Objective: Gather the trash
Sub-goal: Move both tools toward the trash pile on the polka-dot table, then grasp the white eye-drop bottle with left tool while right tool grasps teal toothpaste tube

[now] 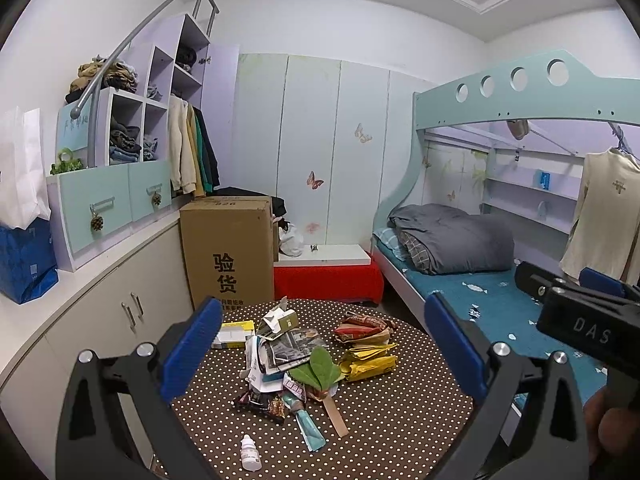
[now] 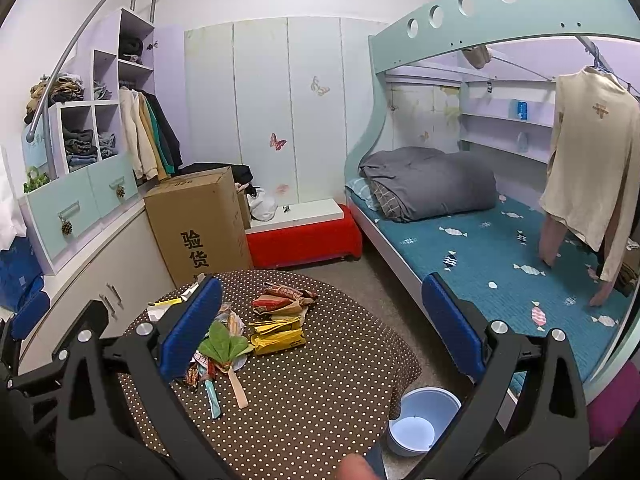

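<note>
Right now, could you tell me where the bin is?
The pale blue bin shows only in the right wrist view, on the floor beside the round table's right edge, toward the bed.

Right finger (image 2: pixel 191 326) hides part of trash pile (image 2: pixel 224 344).

Both wrist cameras look forward between their own blue fingers, slightly downward, close above the dotted round table (image 1: pixel 400 420) (image 2: pixel 320 400). The right view sits further right. Shared: table litter, cardboard box (image 1: pixel 228 248) (image 2: pixel 200 224), bunk bed (image 1: pixel 500 280) (image 2: pixel 480 248).

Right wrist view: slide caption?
Open right claw above polka-dot table strewn with trash; pale blue bin on floor beside it.
</note>
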A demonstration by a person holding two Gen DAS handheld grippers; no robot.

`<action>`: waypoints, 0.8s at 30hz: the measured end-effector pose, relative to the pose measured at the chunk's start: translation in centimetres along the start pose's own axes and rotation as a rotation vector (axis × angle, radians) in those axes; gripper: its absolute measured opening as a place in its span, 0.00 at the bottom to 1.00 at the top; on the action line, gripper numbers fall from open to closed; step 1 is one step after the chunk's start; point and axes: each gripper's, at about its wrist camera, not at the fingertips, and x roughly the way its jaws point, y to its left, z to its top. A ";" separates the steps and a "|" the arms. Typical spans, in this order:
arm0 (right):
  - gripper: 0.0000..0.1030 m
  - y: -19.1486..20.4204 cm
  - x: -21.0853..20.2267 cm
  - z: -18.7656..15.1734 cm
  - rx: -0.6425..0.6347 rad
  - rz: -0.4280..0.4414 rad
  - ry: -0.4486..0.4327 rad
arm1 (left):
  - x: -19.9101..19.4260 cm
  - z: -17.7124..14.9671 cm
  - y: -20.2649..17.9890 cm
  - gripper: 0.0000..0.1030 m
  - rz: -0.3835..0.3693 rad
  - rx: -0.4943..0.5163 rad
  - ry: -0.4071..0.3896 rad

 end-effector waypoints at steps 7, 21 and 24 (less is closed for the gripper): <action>0.95 1.0 1.4 -0.5 -0.018 0.014 0.029 | 1.0 -0.9 1.3 0.96 0.016 -0.013 0.026; 0.95 3.5 8.7 -4.4 -0.078 0.094 0.214 | 5.9 -6.6 6.6 0.96 0.136 -0.024 0.217; 0.95 4.4 11.1 -6.0 -0.093 0.128 0.280 | 7.1 -8.4 8.0 0.96 0.159 -0.022 0.276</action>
